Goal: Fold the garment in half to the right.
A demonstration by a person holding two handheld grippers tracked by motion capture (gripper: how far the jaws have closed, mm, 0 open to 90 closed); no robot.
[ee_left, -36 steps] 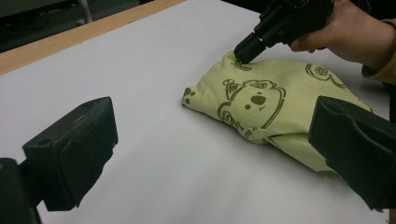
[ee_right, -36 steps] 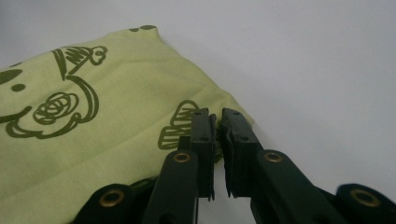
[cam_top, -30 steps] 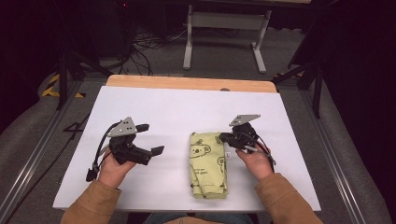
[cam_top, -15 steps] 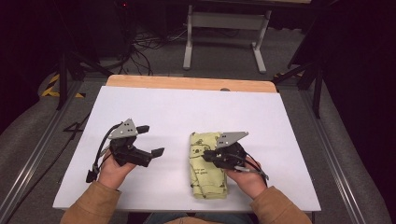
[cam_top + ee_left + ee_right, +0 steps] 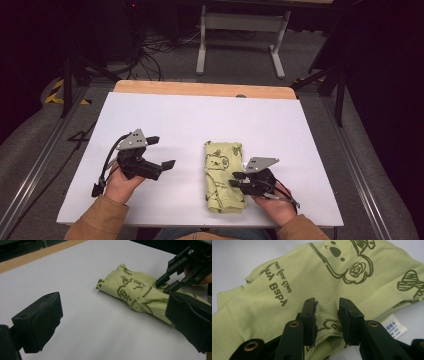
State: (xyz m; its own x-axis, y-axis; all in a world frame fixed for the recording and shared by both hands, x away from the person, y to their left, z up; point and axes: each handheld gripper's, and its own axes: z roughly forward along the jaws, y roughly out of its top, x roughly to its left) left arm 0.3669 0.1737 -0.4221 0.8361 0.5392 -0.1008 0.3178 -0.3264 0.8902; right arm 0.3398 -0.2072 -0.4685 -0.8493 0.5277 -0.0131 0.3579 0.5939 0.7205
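The right gripper (image 5: pixel 327 305) hovered, jaws slightly parted, over the folded green garment (image 5: pixel 222 175) lying near the white table's (image 5: pixel 200 120) front edge. The left gripper (image 5: pixel 159 152) gaped wide nearby. Dark floor, cables (image 5: pixel 150 50) beyond.

garment (image 5: pixel 223 176) on table (image 5: pixel 200 120) | right gripper (image 5: pixel 235 179) on it | left gripper (image 5: pixel 162 152) left, apart

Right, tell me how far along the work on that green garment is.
Done: the green garment lies folded into a narrow bundle on the white table. In hand: the right gripper is over its middle, jaws slightly apart on the cloth, no firm pinch visible. The left gripper waits open, off to the side. Left: gripping the cloth and whatever comes next.
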